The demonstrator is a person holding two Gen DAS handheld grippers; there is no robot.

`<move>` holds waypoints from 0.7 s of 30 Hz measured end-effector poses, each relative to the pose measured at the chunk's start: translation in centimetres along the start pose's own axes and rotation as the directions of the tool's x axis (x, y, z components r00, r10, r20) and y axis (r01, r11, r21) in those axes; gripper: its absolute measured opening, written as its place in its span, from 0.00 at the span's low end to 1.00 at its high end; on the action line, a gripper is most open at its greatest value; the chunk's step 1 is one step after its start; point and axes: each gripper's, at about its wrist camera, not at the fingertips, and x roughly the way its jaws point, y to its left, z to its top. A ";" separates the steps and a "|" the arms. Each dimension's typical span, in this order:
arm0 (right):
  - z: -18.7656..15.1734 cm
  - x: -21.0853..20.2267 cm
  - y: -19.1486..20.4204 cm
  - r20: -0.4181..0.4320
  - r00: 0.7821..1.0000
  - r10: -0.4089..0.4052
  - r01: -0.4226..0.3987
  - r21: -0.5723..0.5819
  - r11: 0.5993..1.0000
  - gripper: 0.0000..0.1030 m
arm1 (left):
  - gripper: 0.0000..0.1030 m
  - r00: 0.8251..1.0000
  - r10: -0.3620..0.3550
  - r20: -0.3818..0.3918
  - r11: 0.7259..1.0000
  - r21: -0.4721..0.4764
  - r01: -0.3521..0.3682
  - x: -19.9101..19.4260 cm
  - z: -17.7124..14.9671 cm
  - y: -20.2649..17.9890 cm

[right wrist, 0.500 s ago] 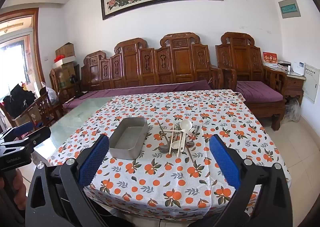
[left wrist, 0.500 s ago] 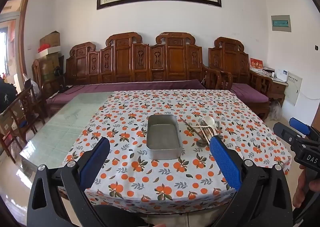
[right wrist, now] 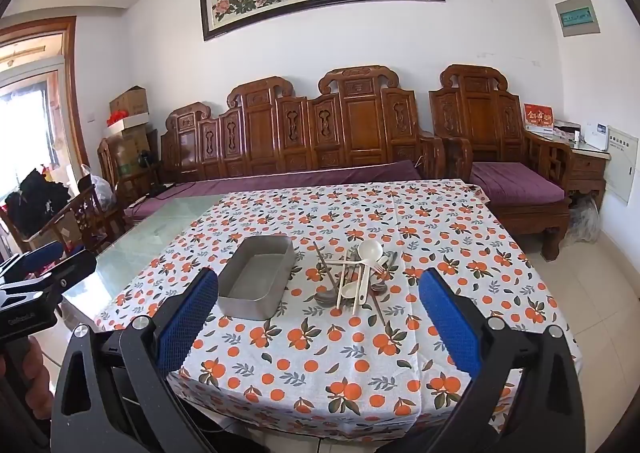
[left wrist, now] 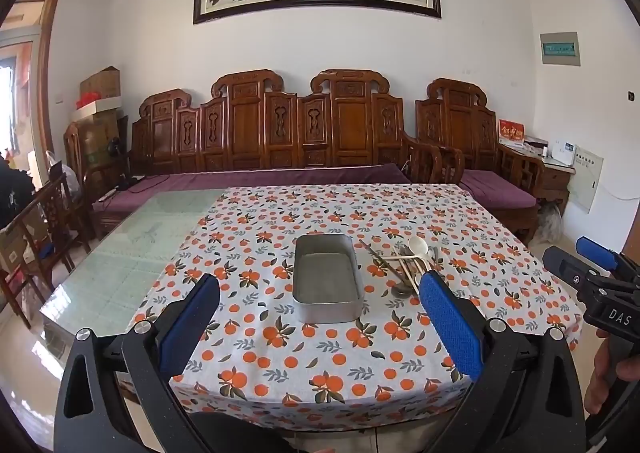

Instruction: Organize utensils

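Nothing sorted yet: metal tray [right wrist: 256,279] empty near the table's [left wrist: 132,249] middle, utensil pile [right wrist: 356,279] heaped just beside its right wall. Left gripper [left wrist: 320,317] and right gripper [right wrist: 318,317] both spread wide, empty, hovering off the near edge, well short of the pile.

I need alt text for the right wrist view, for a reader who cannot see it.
An empty metal tray sits on an orange-patterned tablecloth, with a loose pile of spoons and chopsticks lying beside it. The open right gripper frames the foreground, holding nothing.
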 end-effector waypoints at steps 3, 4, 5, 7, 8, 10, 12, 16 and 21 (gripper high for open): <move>0.0 0.0 0.0 0.001 1.000 0.001 -0.001 0.000 1.000 0.98 | 0.94 1.000 -0.001 0.002 1.000 -0.002 0.001 0.3 -0.2 0.2; 0.0 -0.1 0.0 0.002 1.000 0.002 -0.002 -0.001 1.000 0.98 | 0.94 1.000 -0.001 0.004 1.000 -0.001 0.001 0.2 -0.3 0.1; 0.0 0.0 0.0 0.001 1.000 0.002 -0.002 -0.001 1.000 0.98 | 0.94 1.000 -0.001 0.004 1.000 -0.001 0.001 0.3 -0.2 0.2; 0.0 0.0 0.1 0.001 1.000 0.003 -0.003 -0.001 1.000 0.98 | 0.94 1.000 -0.002 0.008 1.000 0.005 0.002 0.0 0.1 0.1; -0.1 0.0 0.1 0.002 1.000 0.002 -0.002 -0.001 1.000 0.98 | 0.94 1.000 -0.002 0.009 1.000 0.006 0.002 0.0 0.1 0.1; 0.1 -0.1 0.0 0.002 1.000 0.003 -0.003 -0.001 1.000 0.98 | 0.94 1.000 -0.002 0.010 1.000 0.007 0.002 -0.1 0.2 0.0; 0.2 -0.1 -0.1 0.002 1.000 0.003 -0.003 -0.002 1.000 0.98 | 0.94 1.000 -0.001 0.011 1.000 0.008 0.001 -0.1 0.2 0.0; 0.2 -0.1 -0.1 0.002 1.000 0.002 -0.002 -0.002 1.000 0.98 | 0.94 1.000 -0.001 0.012 1.000 0.008 0.001 -0.1 0.2 0.0; 0.2 -0.2 -0.1 0.004 1.000 0.002 -0.002 -0.002 1.000 0.98 | 0.94 1.000 0.000 0.013 1.000 0.008 0.000 -0.2 0.1 0.0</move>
